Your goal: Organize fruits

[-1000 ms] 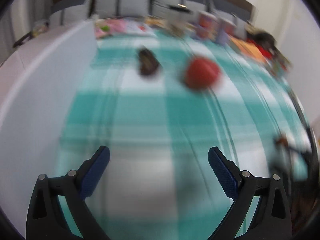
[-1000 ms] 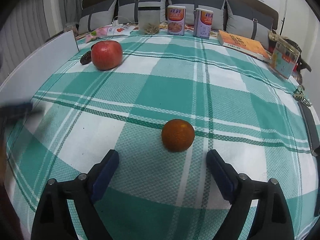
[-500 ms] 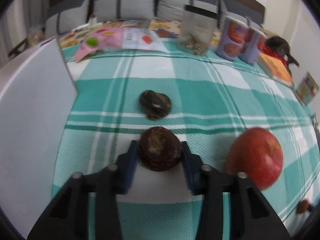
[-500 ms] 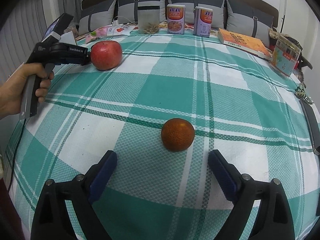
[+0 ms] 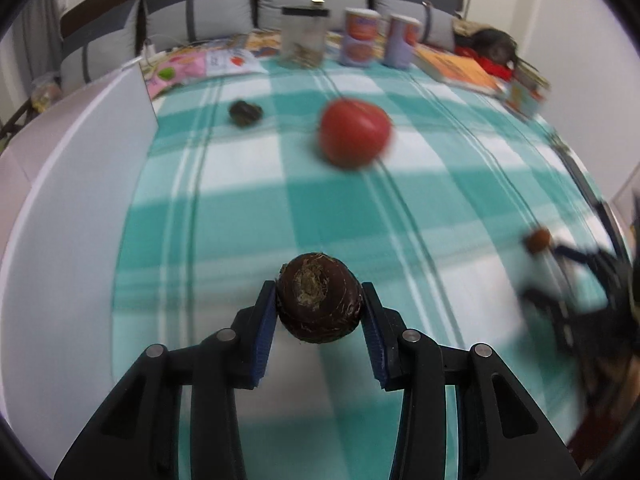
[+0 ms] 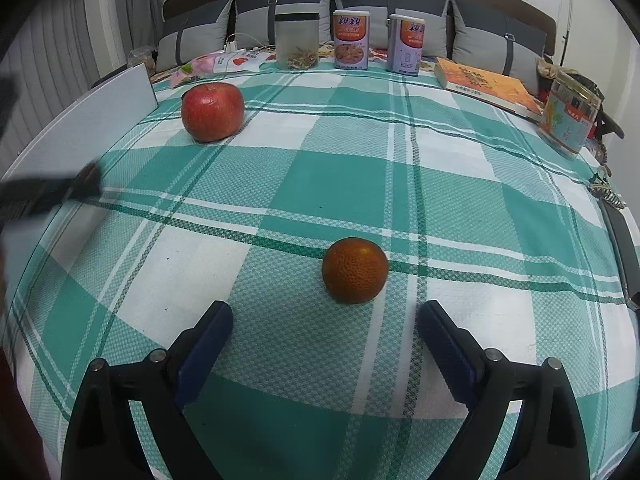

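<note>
Left gripper (image 5: 319,308): closed on a dark brown round fruit (image 5: 319,298), which is pinched between the two blue pads and carried above the cloth. A second ago the jaws were wide apart and empty; half a second ago they had been brought onto the fruit beside the apple. Since then the fruit has been drawn back, so that the red apple (image 5: 355,133) and a second dark fruit (image 5: 245,112) are now seen farther up the green-and-white checked cloth (image 5: 248,216).

Right gripper (image 6: 325,322): jaws held wide apart, nothing between them. The orange (image 6: 355,270) is seen on the cloth just ahead of the tips, untouched and in the same place as in both earlier frames. The apple is seen at far left of this view, likewise unmoved.

Back row, unchanged: a clear jar (image 6: 296,41), two printed cans (image 6: 351,39), an orange book (image 6: 486,86), a printed box (image 6: 569,118), grey cushions (image 6: 276,16). A white board (image 6: 72,128) is set along the left edge.

Hard to make out: the left wrist view is smeared by motion, so the apple, the orange and the right gripper at its right edge are blurred. In the right wrist view the left gripper is reduced to a dark streak at the left border; the hand seen there half a second ago can no longer be made out. The second dark fruit is hidden in that view. The kind of the dark fruit cannot be told.
</note>
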